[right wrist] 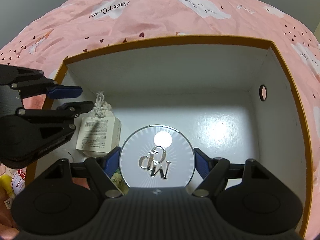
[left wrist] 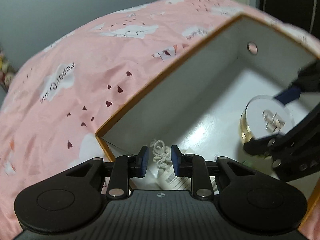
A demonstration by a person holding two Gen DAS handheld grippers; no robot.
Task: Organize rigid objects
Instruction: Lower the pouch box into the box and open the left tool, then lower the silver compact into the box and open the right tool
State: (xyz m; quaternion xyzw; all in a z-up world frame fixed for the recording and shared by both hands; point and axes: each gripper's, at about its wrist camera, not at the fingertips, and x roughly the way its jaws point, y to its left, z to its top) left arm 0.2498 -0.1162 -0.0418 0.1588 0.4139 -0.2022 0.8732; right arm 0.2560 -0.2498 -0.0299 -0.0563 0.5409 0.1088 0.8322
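Round silver-lidded jar (right wrist: 157, 156) with a gold band and raised letters on its lid sits clamped across its lid between the blue pads of the right gripper (right wrist: 158, 161), low inside the white-lined, orange-edged cardboard box (right wrist: 160, 40) on the pink cloud-print bedsheet (right wrist: 140, 10). That gripper tilts steeply down into the box. At the box's near-left corner the left gripper (left wrist: 159, 161) angles down – jaws narrowly apart, gripping nothing – over a white string loop (left wrist: 160, 154) on a small white labelled package (right wrist: 98, 134).

pink cloud-print bedsheet (right wrist: 152, 16) beneath, grey wall (left wrist: 40, 16) behind.
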